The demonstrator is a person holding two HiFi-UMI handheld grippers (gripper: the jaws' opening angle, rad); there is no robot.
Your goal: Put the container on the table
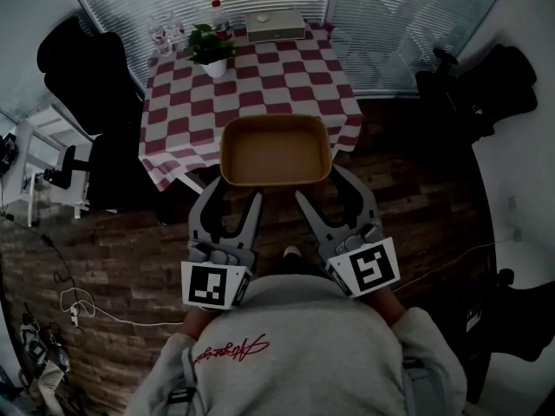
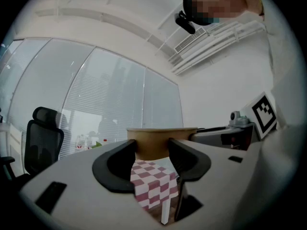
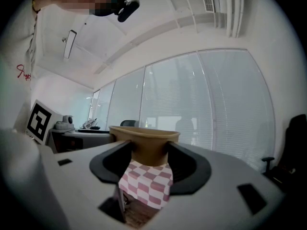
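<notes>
One shallow brown paperboard container (image 1: 276, 150), rectangular and empty. Probably light and thin-walled, likely to buckle if squeezed hard. Best taken at the near rim, one grip toward each corner, and kept level. Gripped so now: left gripper (image 1: 234, 194) and right gripper (image 1: 322, 187), two in all, each clamped on the near wall. Carried in the air at the near edge of the one red-and-white checked desk (image 1: 260, 85), not yet set down. On the desk: one potted plant (image 1: 211, 48), one red-capped bottle (image 1: 218, 14), one flat pale box (image 1: 276, 26).

Head view looks steeply down; both gripper views face the table (image 1: 260, 85).
</notes>
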